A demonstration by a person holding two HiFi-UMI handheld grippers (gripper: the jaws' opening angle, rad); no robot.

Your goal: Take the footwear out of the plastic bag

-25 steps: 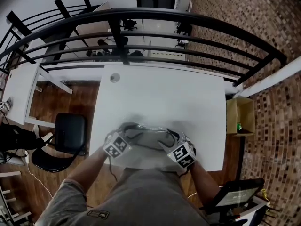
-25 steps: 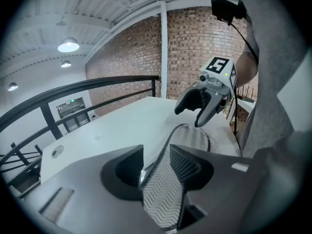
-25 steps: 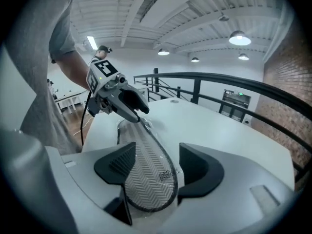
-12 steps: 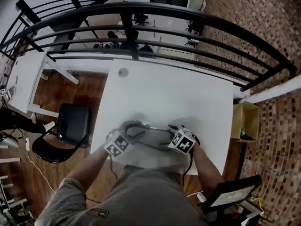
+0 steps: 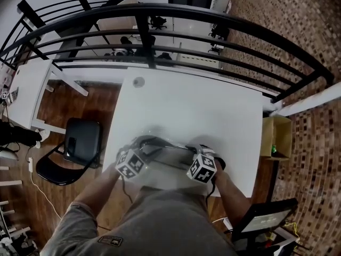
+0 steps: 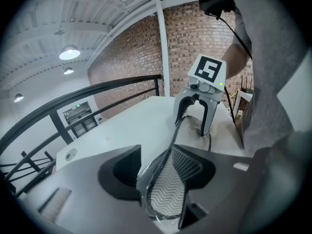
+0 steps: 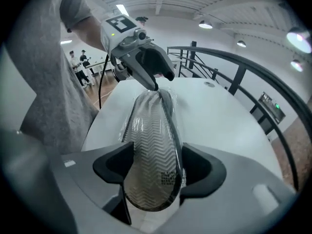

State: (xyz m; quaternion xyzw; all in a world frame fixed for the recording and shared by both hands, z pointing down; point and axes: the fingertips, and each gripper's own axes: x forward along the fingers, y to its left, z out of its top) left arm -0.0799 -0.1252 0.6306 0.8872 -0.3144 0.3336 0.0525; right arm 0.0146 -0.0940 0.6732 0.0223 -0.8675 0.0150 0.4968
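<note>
No brand or legible wording is seen. A small block of dark print (image 7: 168,178) is carried on the sole of the shoe (image 7: 151,130), but it is too small to be read, and only black-and-white square patterns are borne by the marker cubes (image 5: 131,164). One plastic bag (image 7: 130,126) is counted, clear, glossy and creased, drawn tightly round the shoe; whether a second shoe is packed with it cannot be told. The sole is pale grey, moulded in a zigzag tread and edged by a black rim, and a fine grid texture is seen on one part of it in the left gripper view. The bagged shoe is stretched lengthwise between two grippers at the lower middle of the head view, over the near part of one smooth white table (image 5: 186,105). One end is pinched between the dark jaws of the left gripper (image 6: 165,177), which are set roughly half apart and are opening, with the plastic pressed by both pads. The other end is clamped in the right gripper (image 7: 158,172), whose jaws are set wider and are closing on the broad sole that fills the gap between them. One black chair (image 5: 80,151) is seen at the left, one open cardboard box (image 5: 277,122) at the right, and a curved black railing (image 5: 213,20) of several bars across the upper frame.
</note>
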